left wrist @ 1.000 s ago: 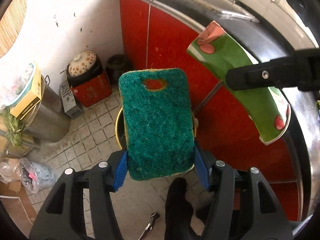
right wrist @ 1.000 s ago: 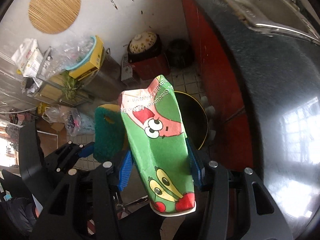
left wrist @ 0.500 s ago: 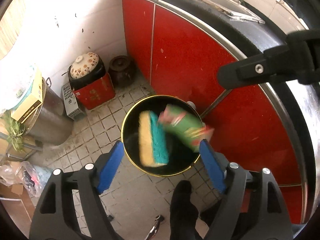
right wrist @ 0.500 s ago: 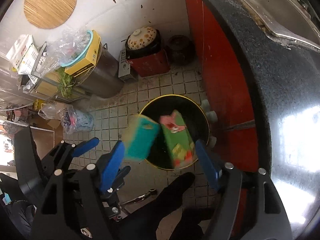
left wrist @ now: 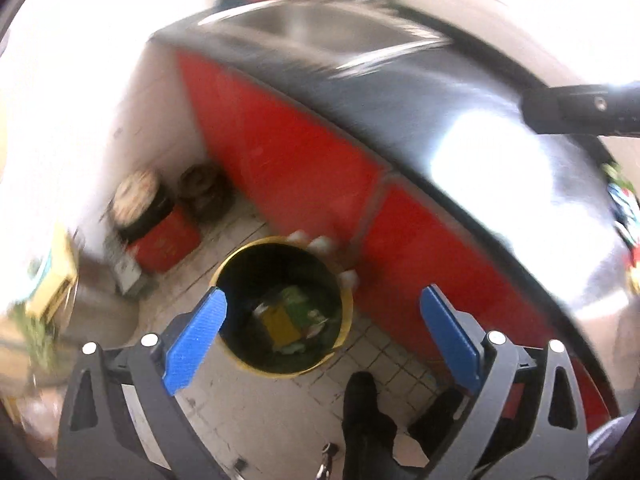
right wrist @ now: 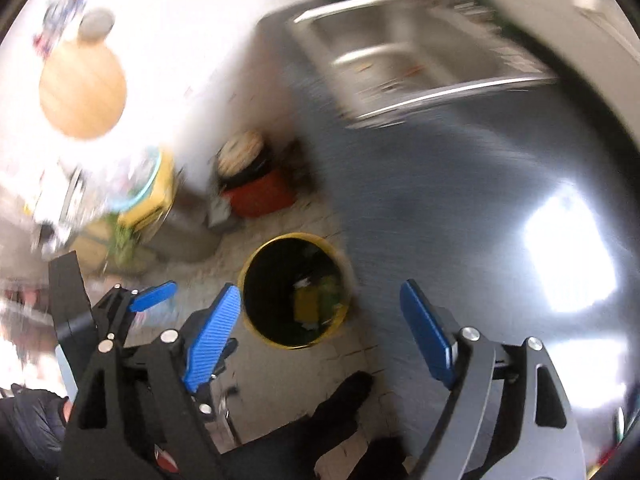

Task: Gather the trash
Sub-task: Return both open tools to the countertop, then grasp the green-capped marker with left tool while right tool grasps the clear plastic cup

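A black trash bin with a yellow rim (left wrist: 349, 312) (right wrist: 256, 260) stands on the tiled floor beside the red cabinet. Inside it lie the sponge, yellow side up (left wrist: 280, 326) (right wrist: 306, 304), and the green carton (left wrist: 298, 300) (right wrist: 330, 300). My left gripper (left wrist: 322, 322) is open and empty above the bin. My right gripper (right wrist: 318, 314) is open and empty, also above the bin. The left gripper also shows in the right wrist view (right wrist: 154, 296). Both views are motion-blurred.
A dark countertop (left wrist: 420, 92) with a steel sink (right wrist: 404, 52) runs above red cabinet doors (left wrist: 280, 152). A red box with a patterned pot (left wrist: 160, 228) and a dark jar (left wrist: 204, 192) stand by the wall. Colourful litter (left wrist: 624, 216) lies on the counter at right.
Both grippers let go: the sponge and the green carton fell into the bin and now lie at its bottom. Both grippers have since swung upward, toward the counter.
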`<action>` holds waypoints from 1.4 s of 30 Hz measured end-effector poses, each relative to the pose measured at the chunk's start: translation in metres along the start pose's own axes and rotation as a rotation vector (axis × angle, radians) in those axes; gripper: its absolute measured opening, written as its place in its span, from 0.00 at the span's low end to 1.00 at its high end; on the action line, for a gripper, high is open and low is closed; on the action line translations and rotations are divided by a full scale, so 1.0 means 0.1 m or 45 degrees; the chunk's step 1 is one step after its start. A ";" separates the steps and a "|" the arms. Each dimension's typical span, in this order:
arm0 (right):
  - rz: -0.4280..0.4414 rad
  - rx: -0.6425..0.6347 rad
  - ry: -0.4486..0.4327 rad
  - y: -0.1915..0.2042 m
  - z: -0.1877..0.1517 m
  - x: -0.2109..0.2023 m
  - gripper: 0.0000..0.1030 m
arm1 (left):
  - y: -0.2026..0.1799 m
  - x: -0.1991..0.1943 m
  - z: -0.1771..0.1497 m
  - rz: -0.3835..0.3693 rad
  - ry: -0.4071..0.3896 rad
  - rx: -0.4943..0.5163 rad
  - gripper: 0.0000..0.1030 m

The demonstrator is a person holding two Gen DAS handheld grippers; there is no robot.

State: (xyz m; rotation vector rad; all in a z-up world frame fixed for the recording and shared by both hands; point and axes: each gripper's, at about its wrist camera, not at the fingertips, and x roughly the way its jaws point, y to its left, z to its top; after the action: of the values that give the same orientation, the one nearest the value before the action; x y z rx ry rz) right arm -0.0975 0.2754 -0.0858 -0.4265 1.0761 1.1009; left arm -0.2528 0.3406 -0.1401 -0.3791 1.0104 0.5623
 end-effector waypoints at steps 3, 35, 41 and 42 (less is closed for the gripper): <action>-0.153 0.128 -0.106 -0.61 -0.28 -0.59 0.79 | -0.59 -0.11 0.29 -0.128 -0.040 0.145 0.92; -0.744 1.085 -0.322 -3.65 -3.48 -2.78 0.79 | -4.89 -0.07 0.24 -0.657 -0.040 1.358 0.92; -0.663 1.078 -0.245 -4.02 -3.53 -2.53 0.79 | -5.09 0.30 0.26 -0.649 -0.041 1.395 0.92; -0.647 1.053 -0.230 -4.03 -3.50 -2.46 0.79 | -5.11 0.37 0.26 -0.655 -0.034 1.396 0.92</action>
State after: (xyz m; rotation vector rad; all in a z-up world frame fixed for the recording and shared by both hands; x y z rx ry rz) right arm 0.0734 -0.2855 -0.1190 0.0703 1.0814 0.1887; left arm 0.0884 -0.0429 -0.1384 0.3496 1.0010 -0.4732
